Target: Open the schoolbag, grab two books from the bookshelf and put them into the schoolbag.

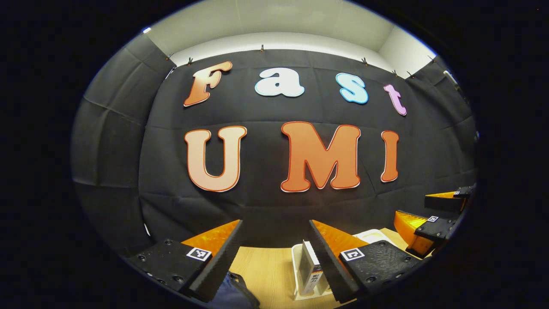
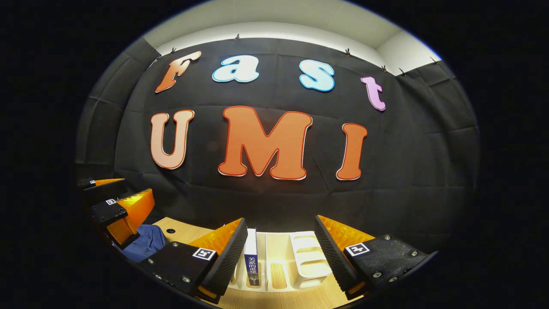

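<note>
Ribbed wedge fingers of left gripper (image 1: 274, 257) spread wide, holding nothing, above wood-grain table (image 1: 266, 270); dark blue fabric schoolbag (image 1: 233, 294) below. Right gripper (image 2: 281, 253) likewise wide apart and unladen, facing white slotted plastic bookshelf (image 2: 306, 257) with upright book (image 2: 251, 257).

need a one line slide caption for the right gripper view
Right gripper, jaws open, faces a book upright in the white bookshelf on the wooden table.
</note>
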A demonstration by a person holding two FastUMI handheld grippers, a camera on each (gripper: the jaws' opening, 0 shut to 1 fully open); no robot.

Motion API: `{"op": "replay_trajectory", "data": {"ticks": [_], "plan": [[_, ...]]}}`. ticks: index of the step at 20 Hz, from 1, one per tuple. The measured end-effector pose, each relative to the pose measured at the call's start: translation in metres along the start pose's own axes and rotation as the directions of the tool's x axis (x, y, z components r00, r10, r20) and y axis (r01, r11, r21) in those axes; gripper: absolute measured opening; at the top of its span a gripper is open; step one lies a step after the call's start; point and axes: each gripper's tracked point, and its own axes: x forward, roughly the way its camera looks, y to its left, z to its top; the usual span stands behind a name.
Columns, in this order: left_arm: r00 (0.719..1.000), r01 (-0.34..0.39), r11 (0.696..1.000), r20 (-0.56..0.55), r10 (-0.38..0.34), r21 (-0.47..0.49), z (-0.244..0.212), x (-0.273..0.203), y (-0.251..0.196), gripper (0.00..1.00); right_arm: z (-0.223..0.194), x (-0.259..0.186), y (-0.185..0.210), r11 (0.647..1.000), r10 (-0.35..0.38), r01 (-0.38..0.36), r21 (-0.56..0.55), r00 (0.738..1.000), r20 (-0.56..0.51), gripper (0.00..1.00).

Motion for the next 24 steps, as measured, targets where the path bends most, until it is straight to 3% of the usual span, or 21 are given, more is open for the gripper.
{"op": "replay_trajectory", "data": {"ticks": [8, 13, 16, 24], "plan": [[1.0, 0.015, 1.0, -0.019, -0.015, -0.002, -0.004, 0.002, -0.004, 0.93, -0.003, 0.0, 0.002, 1.0, 0.011, -0.011, 0.003, 1.0, -0.013, 0.93], [0.998, 0.007, 1.0, -0.062, -0.006, 0.008, -0.016, 0.005, 0.006, 0.93, -0.006, 0.001, 0.003, 1.0, 0.017, -0.017, 0.007, 1.0, -0.026, 0.93], [0.993, 0.038, 0.999, -0.116, -0.037, 0.011, -0.033, 0.006, 0.007, 0.93, -0.01, 0.005, 0.006, 1.0, 0.024, -0.024, 0.0, 0.999, -0.029, 0.93], [0.975, 0.024, 0.992, -0.221, 0.003, 0.121, -0.068, -0.011, 0.036, 0.94, -0.027, 0.014, 0.003, 0.999, 0.042, -0.042, 0.009, 0.997, -0.062, 0.94]]}}
